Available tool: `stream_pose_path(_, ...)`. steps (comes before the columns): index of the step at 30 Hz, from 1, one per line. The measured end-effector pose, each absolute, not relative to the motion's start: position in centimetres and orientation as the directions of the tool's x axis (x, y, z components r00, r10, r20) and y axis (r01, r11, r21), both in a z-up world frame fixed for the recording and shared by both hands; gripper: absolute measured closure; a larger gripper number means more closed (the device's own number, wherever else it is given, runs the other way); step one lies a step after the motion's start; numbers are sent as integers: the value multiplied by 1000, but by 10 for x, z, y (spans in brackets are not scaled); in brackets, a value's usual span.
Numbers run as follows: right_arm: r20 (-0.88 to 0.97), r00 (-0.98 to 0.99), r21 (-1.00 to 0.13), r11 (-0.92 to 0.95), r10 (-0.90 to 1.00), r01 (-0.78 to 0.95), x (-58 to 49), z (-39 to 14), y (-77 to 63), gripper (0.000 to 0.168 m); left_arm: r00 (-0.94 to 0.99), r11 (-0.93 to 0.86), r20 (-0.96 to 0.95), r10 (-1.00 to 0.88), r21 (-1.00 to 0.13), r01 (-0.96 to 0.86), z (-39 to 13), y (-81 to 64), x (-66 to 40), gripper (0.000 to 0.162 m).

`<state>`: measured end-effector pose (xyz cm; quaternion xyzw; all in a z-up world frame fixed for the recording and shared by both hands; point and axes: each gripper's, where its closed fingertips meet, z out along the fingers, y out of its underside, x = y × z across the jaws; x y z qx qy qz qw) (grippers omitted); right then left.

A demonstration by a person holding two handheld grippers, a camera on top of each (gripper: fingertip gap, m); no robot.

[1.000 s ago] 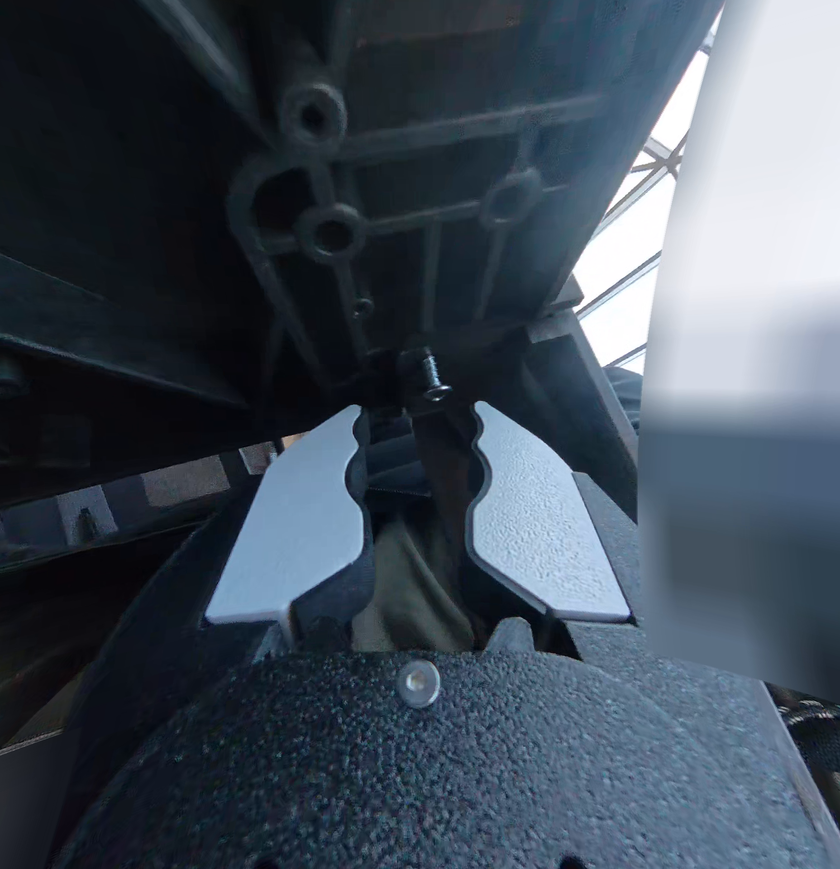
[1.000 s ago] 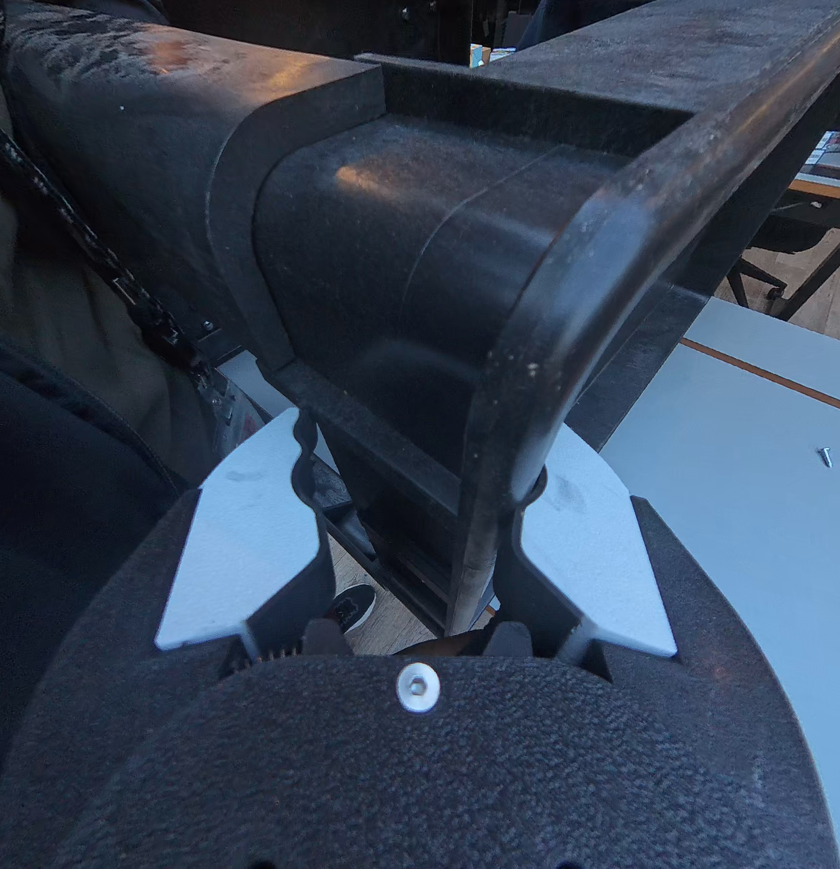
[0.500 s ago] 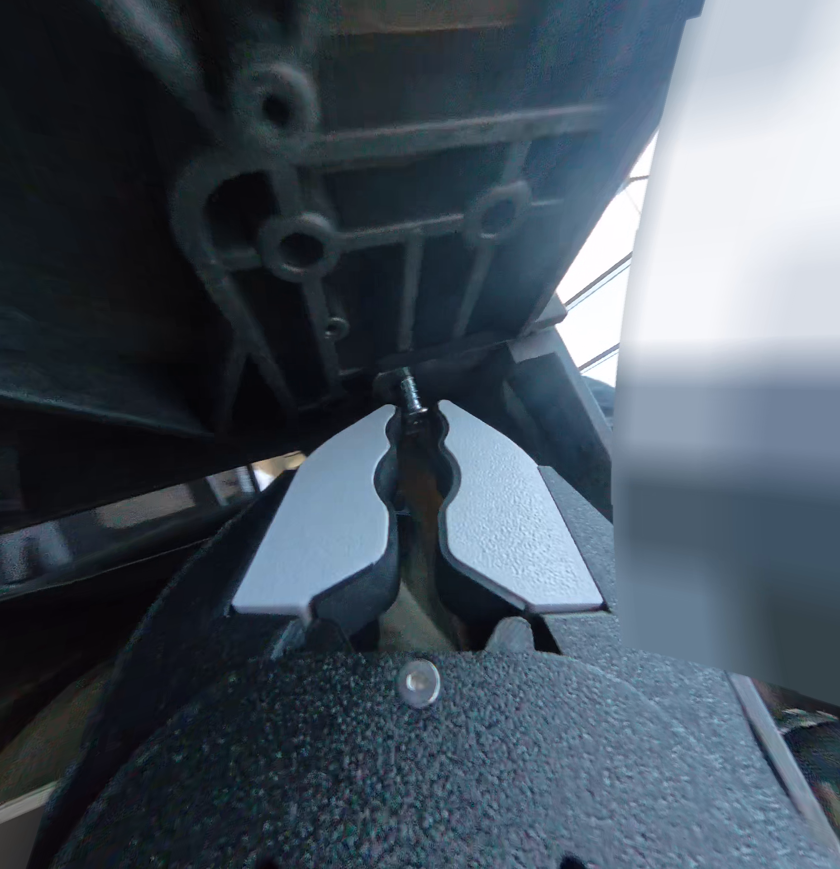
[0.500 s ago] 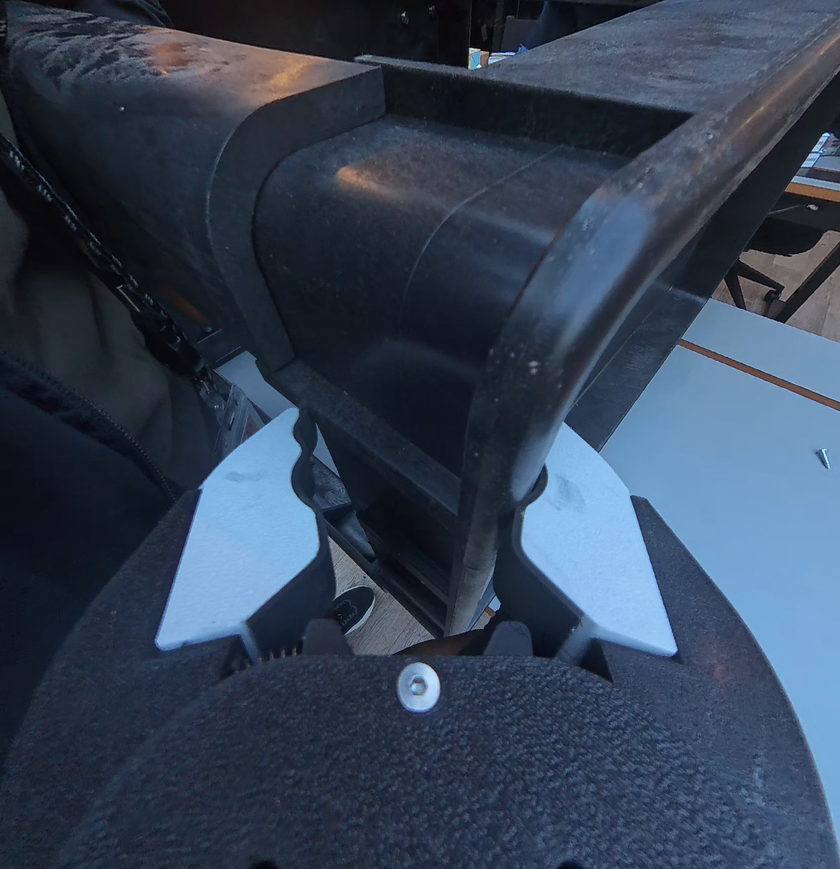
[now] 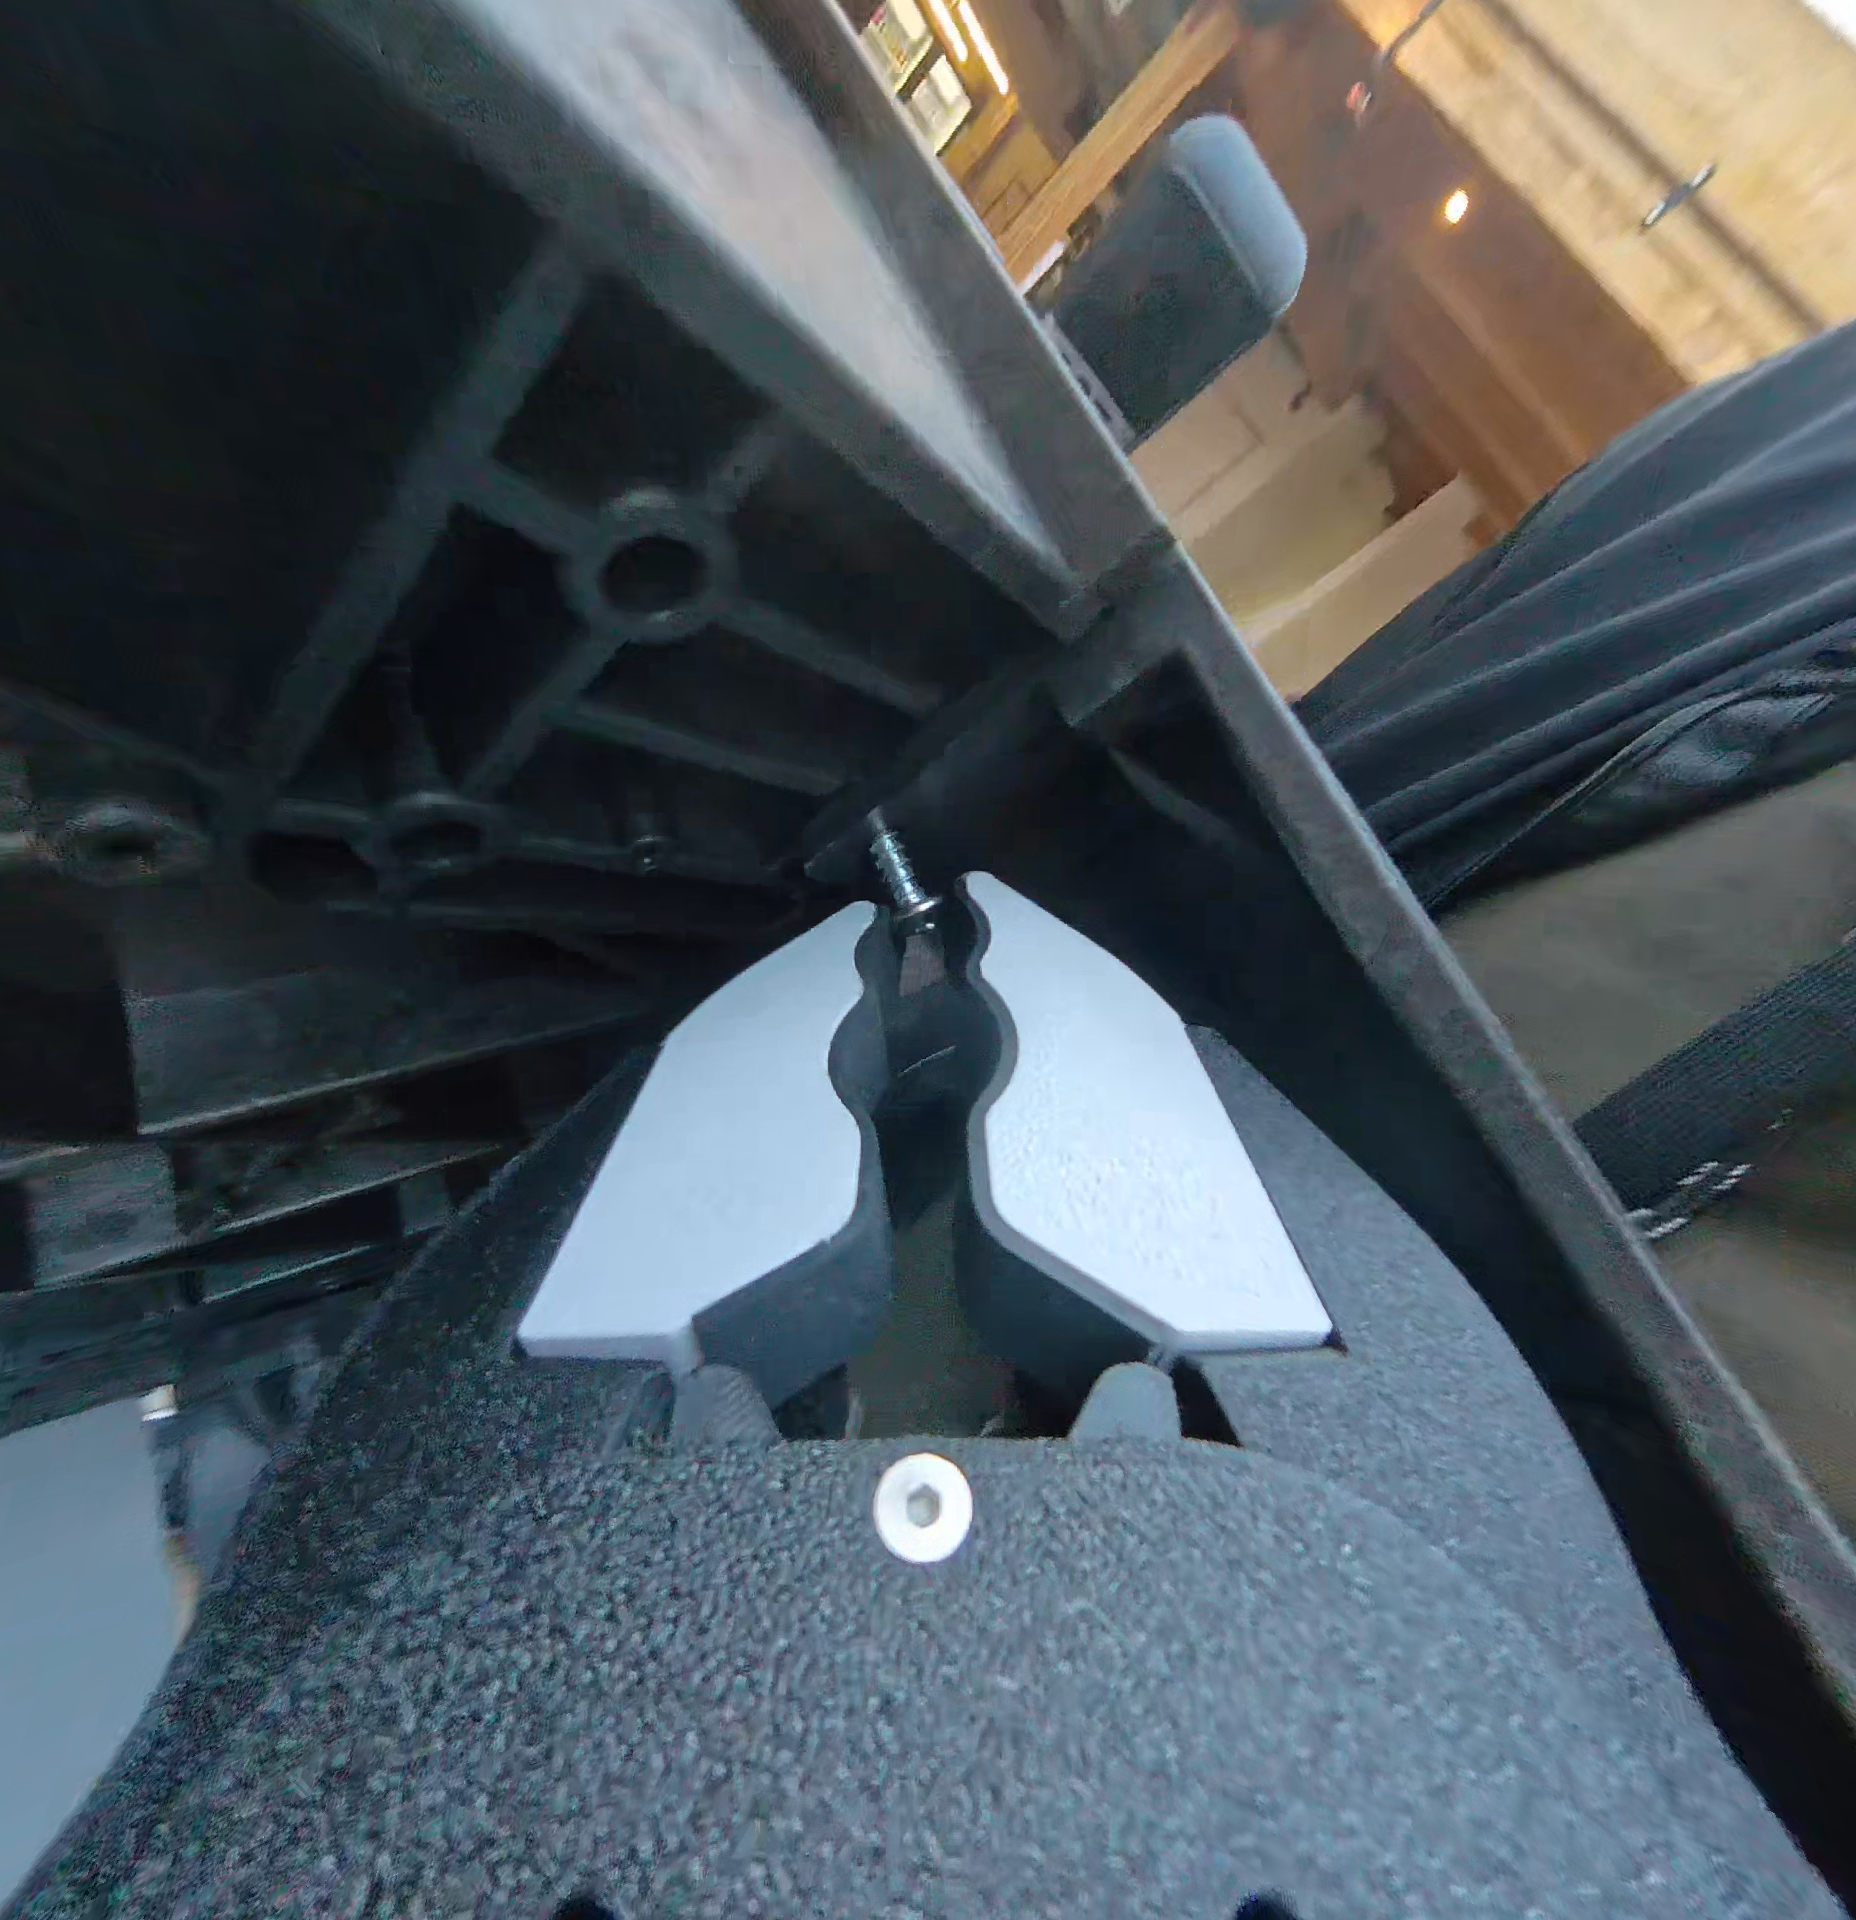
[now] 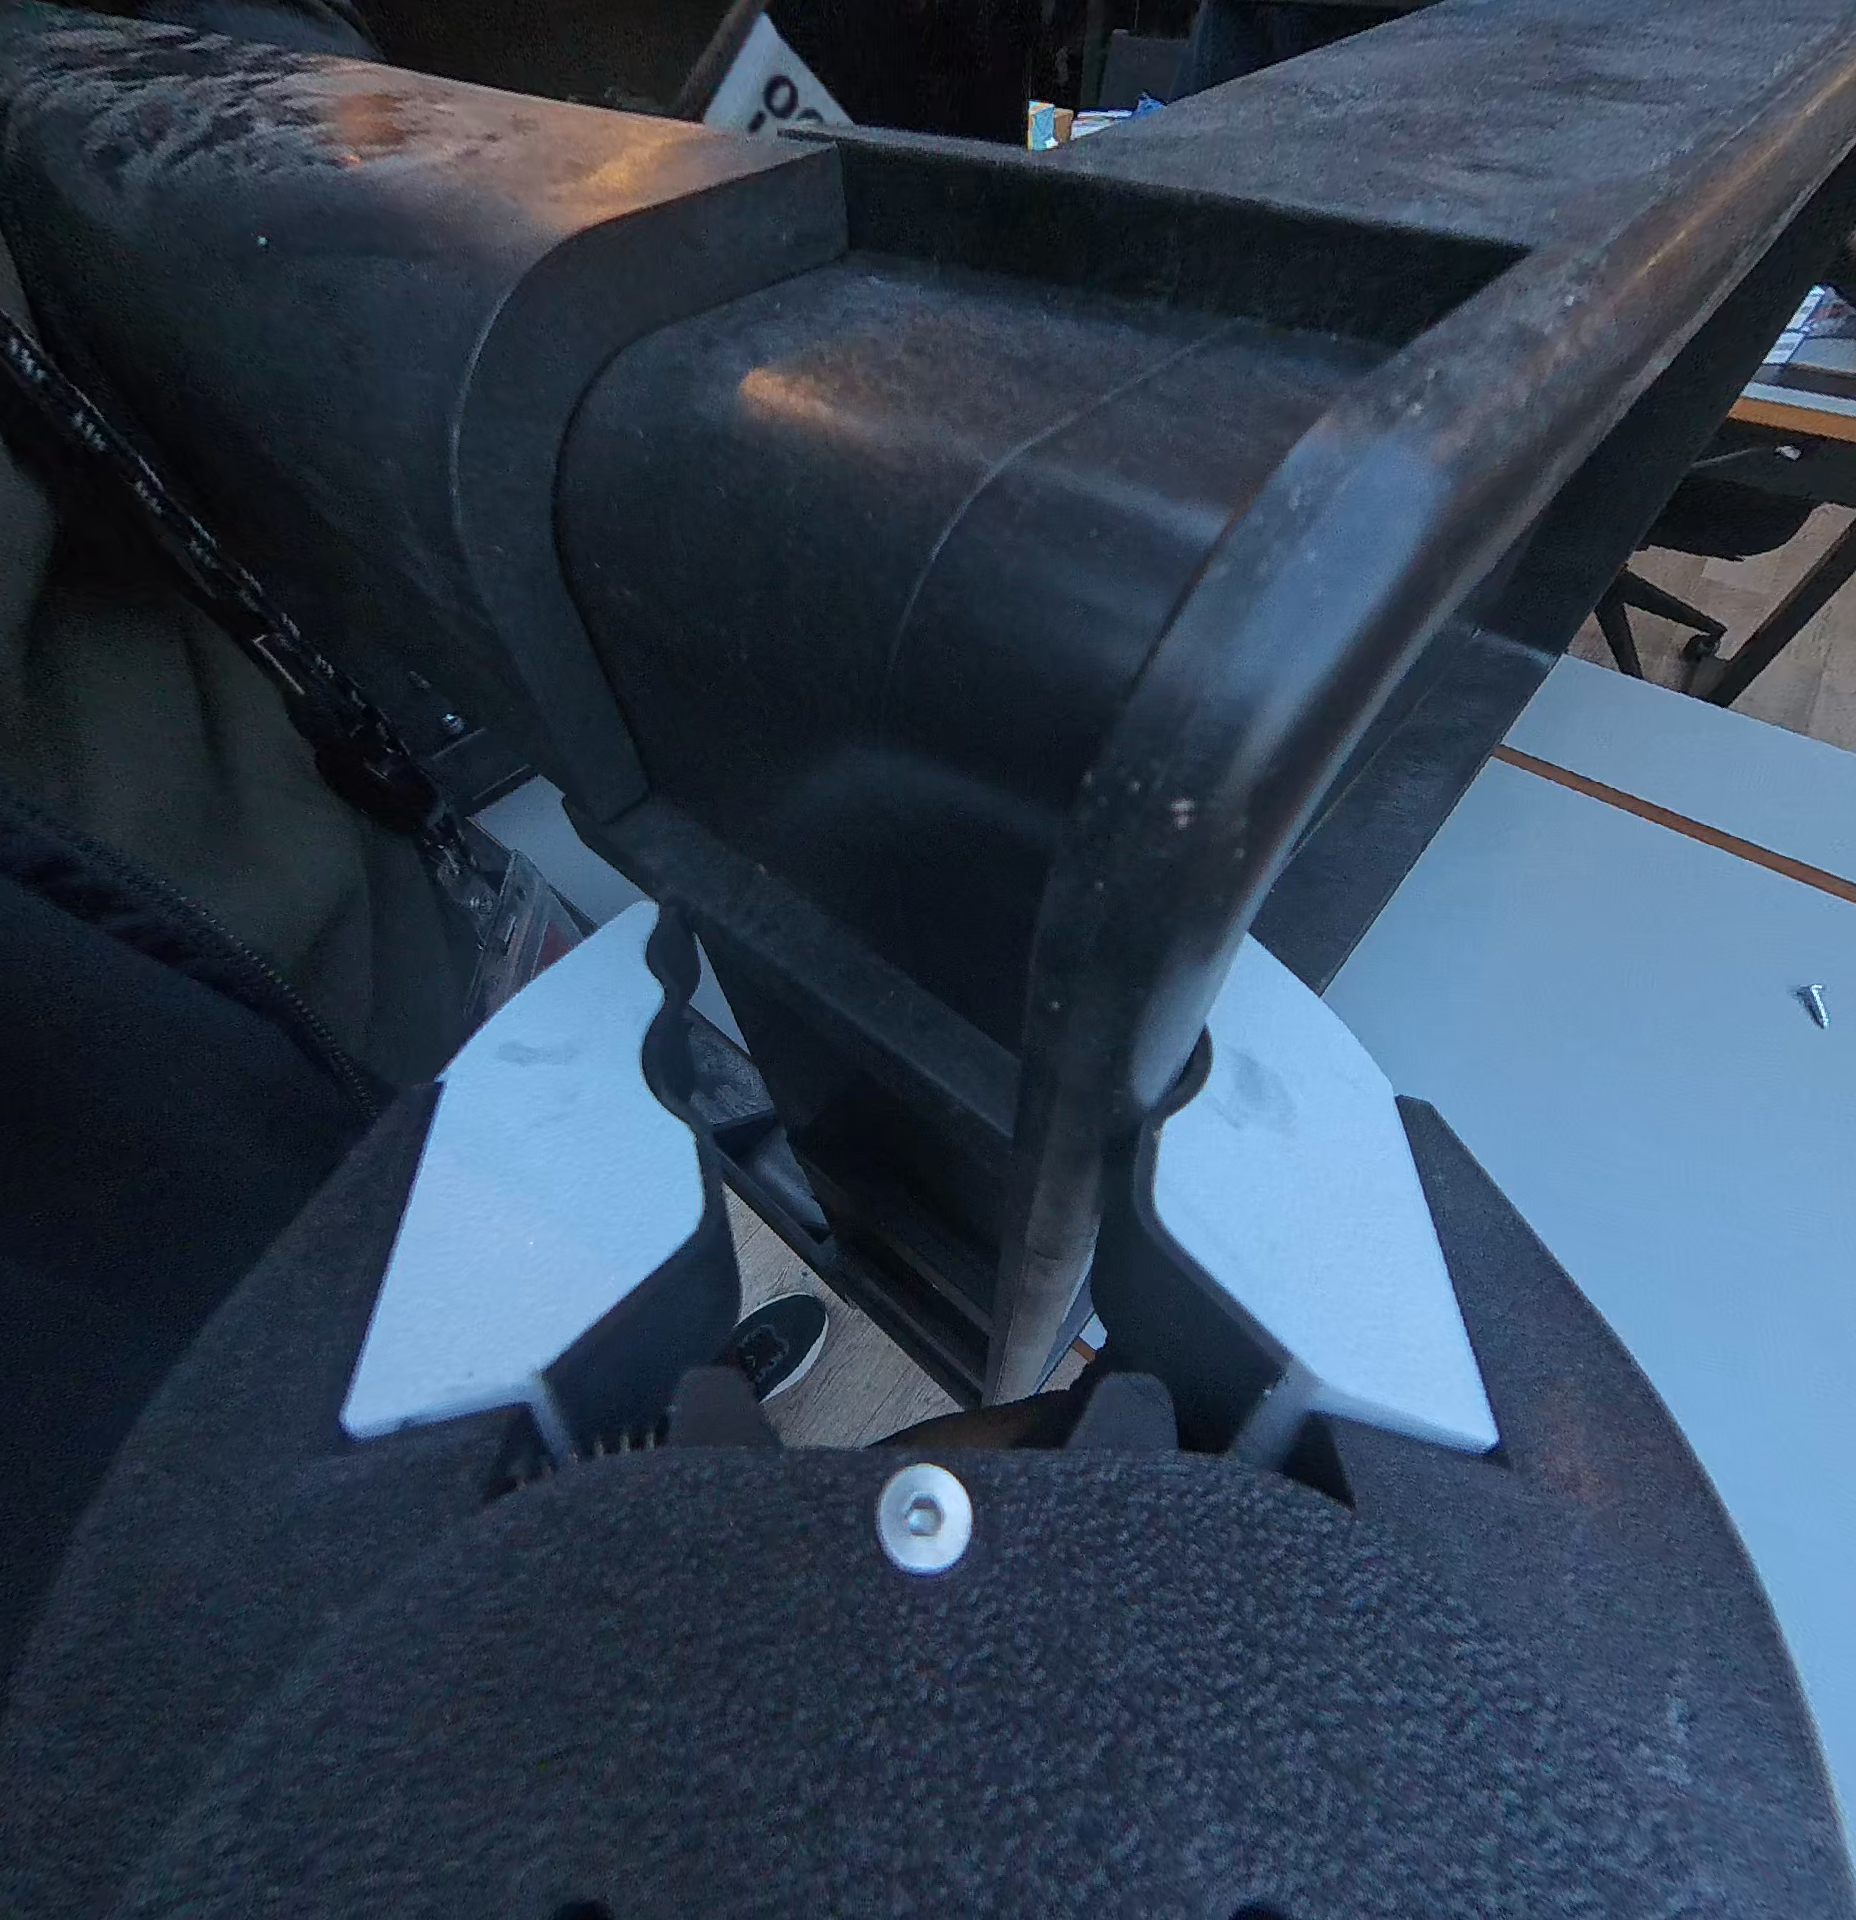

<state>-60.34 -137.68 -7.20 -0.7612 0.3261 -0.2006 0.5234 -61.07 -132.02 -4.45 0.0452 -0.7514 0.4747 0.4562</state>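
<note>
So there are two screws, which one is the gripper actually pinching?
The black screw, held by its head at the left gripper tips, its thread entering the black plastic part. The silver screw lies loose on the grey table.

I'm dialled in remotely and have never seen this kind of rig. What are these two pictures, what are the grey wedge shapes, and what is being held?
There is no robot arm: a person holds a two-finger gripper in each hand, and a camera on each looks forward along its grey fingers. In the left wrist view, the left gripper is nearly shut, its tips pinching the head of a black screw that sticks out of the ribbed underside of a black plastic part. In the right wrist view, the right gripper grips the thick edge of that black part. Beside it lies a grey table with a small loose screw.
</note>
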Motion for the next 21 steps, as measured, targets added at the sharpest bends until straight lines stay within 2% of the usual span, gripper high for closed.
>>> stream_pose_path(6,-32,708,-928,-243,-706,-284,-603,-72,-1377,80,-741,517,533,409,-804,-293,-49,-1320,-608,153)
stream_pose_path(10,-29,707,-928,-244,-706,-281,-603,-72,-1377,80,-850,460,285,444,-886,-57,-53,-1321,-605,152)
stream_pose_path(13,-27,708,-927,-247,-706,-281,-603,-72,-1377,80,-837,448,310,450,-890,-88,-51,-1321,-605,152)
stream_pose_path(15,-26,708,-927,-248,-706,-281,-603,-72,-1377,80,-753,483,474,457,-843,-238,-49,-1321,-608,151)
stream_pose_path(17,-25,708,-927,-249,-706,-282,-603,-72,-1377,80,-620,539,649,441,-744,-395,-46,-1318,-610,146)
stream_pose_path(19,-24,708,-926,-251,-706,-281,-603,-72,-1377,80,-475,608,790,387,-606,-514,-50,-1314,-611,136)
stream_pose_path(21,-24,708,-925,-252,-706,-283,-603,-73,-1377,80,-271,633,902,335,-429,-645,-44,-1311,-609,134)
